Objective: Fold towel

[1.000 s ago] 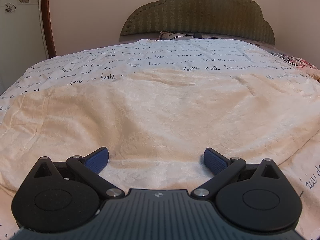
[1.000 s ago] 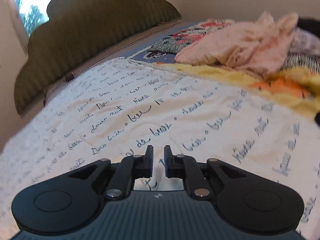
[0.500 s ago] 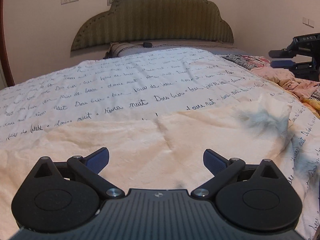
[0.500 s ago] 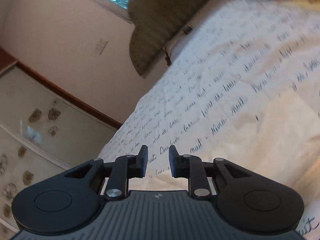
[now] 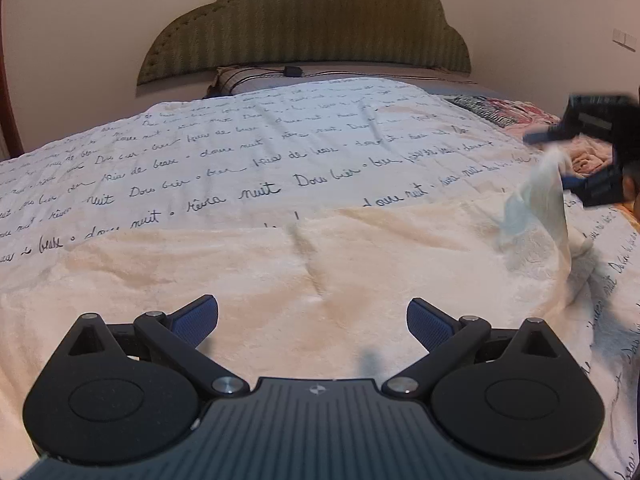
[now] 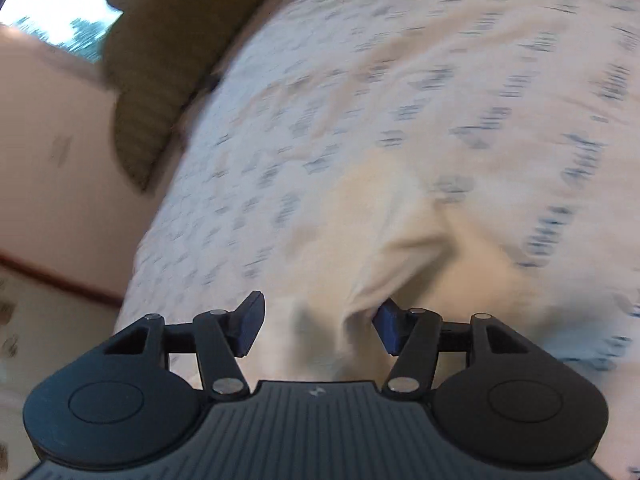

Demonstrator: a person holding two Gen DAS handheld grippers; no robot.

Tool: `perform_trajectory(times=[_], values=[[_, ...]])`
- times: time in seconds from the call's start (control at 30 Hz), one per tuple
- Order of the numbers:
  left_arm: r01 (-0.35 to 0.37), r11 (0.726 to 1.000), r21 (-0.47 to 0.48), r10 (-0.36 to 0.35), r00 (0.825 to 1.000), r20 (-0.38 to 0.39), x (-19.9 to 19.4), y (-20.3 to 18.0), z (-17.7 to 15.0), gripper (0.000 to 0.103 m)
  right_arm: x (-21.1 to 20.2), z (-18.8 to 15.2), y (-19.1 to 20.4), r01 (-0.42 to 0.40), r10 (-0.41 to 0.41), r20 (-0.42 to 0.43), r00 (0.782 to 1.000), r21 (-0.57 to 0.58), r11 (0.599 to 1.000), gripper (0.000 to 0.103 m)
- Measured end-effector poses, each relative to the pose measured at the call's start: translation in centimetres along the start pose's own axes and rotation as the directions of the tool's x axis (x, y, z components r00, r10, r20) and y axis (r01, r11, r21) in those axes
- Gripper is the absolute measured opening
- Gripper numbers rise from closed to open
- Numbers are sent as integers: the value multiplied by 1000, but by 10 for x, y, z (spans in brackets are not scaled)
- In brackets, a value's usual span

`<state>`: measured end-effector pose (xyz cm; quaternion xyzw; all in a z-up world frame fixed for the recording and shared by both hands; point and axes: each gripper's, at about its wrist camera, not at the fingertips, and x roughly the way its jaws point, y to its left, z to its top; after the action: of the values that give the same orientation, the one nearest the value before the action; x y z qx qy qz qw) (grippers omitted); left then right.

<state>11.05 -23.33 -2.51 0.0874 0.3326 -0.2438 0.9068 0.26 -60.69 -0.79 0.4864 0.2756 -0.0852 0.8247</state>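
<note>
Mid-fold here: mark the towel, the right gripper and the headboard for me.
towel (image 5: pixel 280 280): left wrist view, flat middle of the cream pile.
right gripper (image 6: pixel 318 322): right wrist view, midway between its opening fingertips, towel fold between them.
headboard (image 5: pixel 304 28): left wrist view, centre of the green padding.

Landmark: the cream towel (image 5: pixel 280 280), lying on the script-printed bedspread (image 5: pixel 240 152).

- Beyond the towel, toward the green headboard (image 5: pixel 304 28): bedspread open and flat; only a small black device with a cable (image 5: pixel 292 71) at the pillow edge, well apart from the towel.
- Over the towel's near half: left gripper (image 5: pixel 312 320) hovers with jaws spread wide, nothing between them.
- Towel's right corner: lifted fabric stands up; right gripper (image 6: pixel 318 324), jaws opening, fabric bunched between the pads, occupies that side.
- Past the right corner: heap of pink clothes (image 5: pixel 588 156) blocks passage.
</note>
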Motion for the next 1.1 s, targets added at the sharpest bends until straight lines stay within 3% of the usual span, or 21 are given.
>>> perform_trajectory(times=[0.07, 0.1, 0.13, 0.2, 0.27, 0.3, 0.37, 0.47, 0.6, 0.77, 0.93, 1.03, 1.1], values=[[-20, 1000, -16, 19, 1000, -12, 2, 7, 2, 102, 0, 0, 44, -148, 149, -3, 989, -127, 981, 57], [-23, 999, -24, 22, 1000, -13, 2, 11, 2, 102, -5, 1, 57, -166, 173, 26, 985, -173, 971, 57], [-25, 999, -33, 24, 1000, -17, 2, 15, 1, 102, -13, 2, 64, -136, 158, 89, 984, -211, 968, 57], [-28, 998, -50, 27, 999, -31, 6, 21, -1, 102, -24, 4, 58, 23, 21, 210, 978, -206, 978, 59], [-30, 997, -64, 27, 998, -56, 12, 24, -4, 102, -25, 4, 33, 129, -97, 236, 967, -125, 984, 59], [-28, 997, -70, 24, 998, -66, 15, 25, -6, 102, -22, 1, 19, 102, -82, 194, 978, -97, 990, 59], [-32, 996, -82, 26, 996, -80, 19, 27, -11, 102, -10, -10, 0, -27, 32, 77, 996, -66, 997, 59], [-41, 996, -78, 34, 995, -91, 24, 26, -17, 102, 13, -23, 8, -118, 117, -17, 993, -115, 986, 59], [-66, 997, -39, 62, 995, -80, 27, 22, -24, 102, 47, -30, 45, -215, 189, -133, 973, -212, 953, 59], [-91, 996, 11, 92, 994, -54, 29, 14, -30, 103, 96, -35, 100, -215, 140, -220, 965, -371, 903, 59], [-83, 997, -1, 83, 996, -42, 30, 17, -32, 103, 134, -37, 120, -105, -23, -243, 970, -499, 860, 58], [-80, 997, 1, 80, 996, -29, 30, 17, -35, 103, 143, -41, 114, -88, -65, -273, 960, -512, 854, 45], [-81, 997, 2, 81, 996, -22, 30, 17, -37, 103, 137, -45, 109, -102, -53, -276, 960, -517, 850, 14]])
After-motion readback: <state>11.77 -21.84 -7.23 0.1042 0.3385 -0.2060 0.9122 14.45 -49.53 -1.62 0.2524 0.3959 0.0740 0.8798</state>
